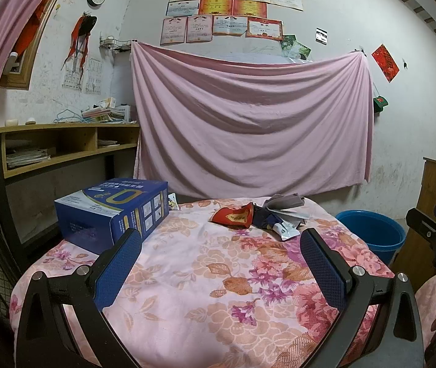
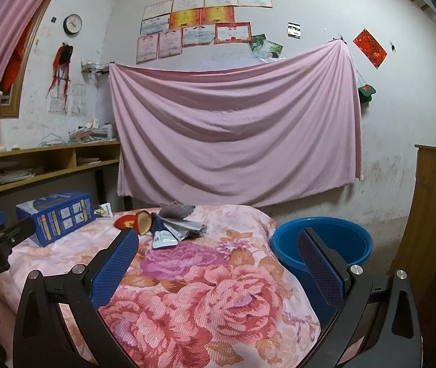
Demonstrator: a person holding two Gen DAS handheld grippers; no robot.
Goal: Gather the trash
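Note:
A pile of trash lies at the far end of the flowered bed cover: a red wrapper, grey and silver wrappers. A blue carton stands at the far left, a small white packet behind it. My left gripper is open and empty, well short of the trash. In the right wrist view the red wrapper, silver wrappers and carton show ahead left. My right gripper is open and empty over the cover, beside the blue basin.
The blue basin stands on the floor right of the bed. A wooden shelf desk is at the left, a wooden cabinet at the right. A pink sheet hangs on the back wall.

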